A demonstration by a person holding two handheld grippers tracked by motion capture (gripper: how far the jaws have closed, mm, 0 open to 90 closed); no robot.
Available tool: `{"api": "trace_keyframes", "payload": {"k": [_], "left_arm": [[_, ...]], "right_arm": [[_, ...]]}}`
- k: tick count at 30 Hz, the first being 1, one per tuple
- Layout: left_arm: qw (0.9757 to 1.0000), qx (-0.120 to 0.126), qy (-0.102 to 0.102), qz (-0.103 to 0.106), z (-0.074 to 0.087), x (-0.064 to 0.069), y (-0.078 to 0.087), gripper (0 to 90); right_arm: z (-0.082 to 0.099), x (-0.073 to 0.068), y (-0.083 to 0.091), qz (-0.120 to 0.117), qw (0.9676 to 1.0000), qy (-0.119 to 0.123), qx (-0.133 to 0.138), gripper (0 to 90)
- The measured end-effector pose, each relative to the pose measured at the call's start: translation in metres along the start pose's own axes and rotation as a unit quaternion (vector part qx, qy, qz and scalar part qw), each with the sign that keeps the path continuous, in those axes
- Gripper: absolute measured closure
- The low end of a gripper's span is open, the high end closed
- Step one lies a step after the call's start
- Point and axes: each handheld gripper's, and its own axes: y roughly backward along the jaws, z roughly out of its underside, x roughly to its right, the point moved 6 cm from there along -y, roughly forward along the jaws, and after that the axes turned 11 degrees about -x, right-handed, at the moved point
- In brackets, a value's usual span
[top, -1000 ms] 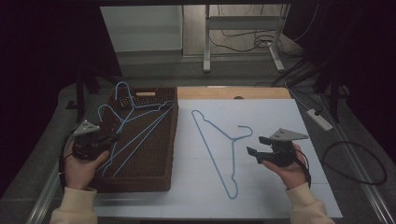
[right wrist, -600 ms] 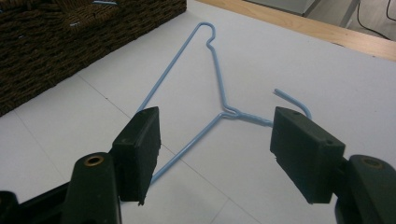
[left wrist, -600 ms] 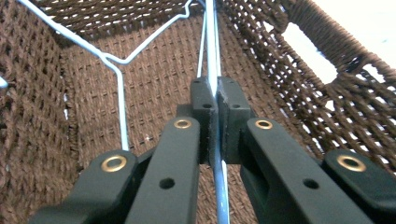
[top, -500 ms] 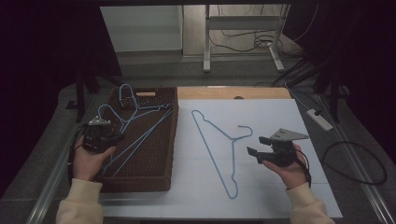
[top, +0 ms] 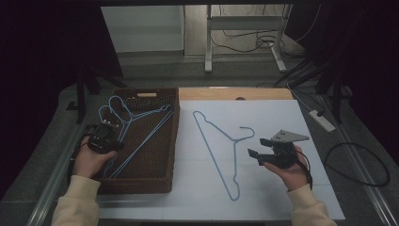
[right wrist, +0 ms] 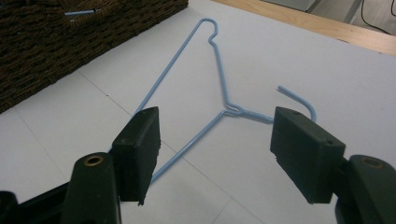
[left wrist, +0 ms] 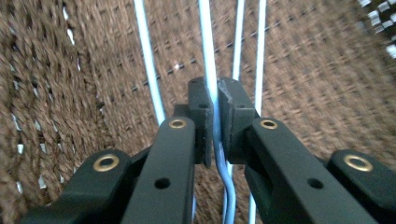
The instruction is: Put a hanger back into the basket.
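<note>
The left claw (top: 109, 141) is inside the brown woven basket (top: 162, 186) at the left side of the counter (top: 282, 197). Its two black jaws are clenched on a thin blue wire of one hanger (left wrist: 208, 70), and the wire runs straight up between the pads and bends a little below them. More blue hangers (top: 141, 127) lie in the same basket, beside and under the gripped wire. The right claw (top: 259, 149) is released; its jaws stand wide apart with nothing between them, and it hovers low over the white sheet. Just beside it, one blue hanger (top: 219, 148) lies flat on the sheet, well apart from the basket, its hook near this claw.
</note>
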Motion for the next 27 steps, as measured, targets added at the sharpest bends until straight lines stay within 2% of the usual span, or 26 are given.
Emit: {"api": "trace_keyframes", "payload": {"k": [3,5,8,11,12,13,15,16,18,20,21,22,23,27], "left_arm": [[1.0,-0.004,0.008,0.0,0.001,-0.003,-0.005,81.9],[0.9999,-0.003,0.005,-0.013,0.0,-0.003,-0.005,74.4],[0.9992,0.024,0.008,-0.03,-0.002,-0.002,0.0,60.1],[0.997,0.071,-0.001,-0.03,-0.004,0.003,0.01,48.0],[0.997,0.071,-0.001,-0.03,-0.004,0.003,0.01,45.9],[0.9942,0.106,-0.008,-0.017,-0.003,0.008,0.019,43.4],[0.99,0.14,-0.017,0.003,-0.002,0.015,0.029,41.2],[0.99,0.14,-0.017,0.003,-0.002,0.015,0.029,40.6],[0.9839,0.175,-0.032,0.018,0.001,0.025,0.041,39.9],[0.9809,0.189,-0.04,0.027,0.002,0.03,0.046,38.7],[0.9779,0.2,-0.047,0.038,0.005,0.036,0.051,37.9],[0.9779,0.2,-0.047,0.038,0.005,0.036,0.051,37.7],[0.9763,0.205,-0.052,0.045,0.007,0.04,0.054,37.7],[0.9732,0.214,-0.06,0.058,0.012,0.048,0.059,37.1]], "right_arm": [[0.0,0.001,0.0,0.0,1.0,0.0,-0.001,34.0],[0.001,0.001,0.0,0.0,1.0,-0.002,0.0,34.1],[0.001,0.001,0.0,0.0,1.0,-0.001,-0.001,34.0],[0.001,0.0,0.0,0.0,1.0,-0.001,0.0,34.0],[0.001,0.0,0.0,0.0,1.0,-0.001,0.0,34.0],[0.002,0.001,0.001,0.0,1.0,-0.001,0.0,34.0],[0.002,0.002,0.001,0.0,1.0,-0.003,0.001,34.0],[0.002,0.002,0.001,0.0,1.0,-0.003,0.001,34.0],[0.003,0.002,0.001,0.0,1.0,-0.004,0.0,34.0],[0.003,0.002,0.001,0.0,1.0,-0.003,-0.001,34.0],[0.004,0.001,0.001,0.0,1.0,-0.002,-0.001,33.9],[0.004,0.001,0.001,0.0,1.0,-0.002,-0.001,33.9],[0.004,0.001,0.0,0.0,1.0,-0.002,-0.002,33.9],[0.004,0.001,0.0,0.0,1.0,-0.002,-0.003,33.8]]}}
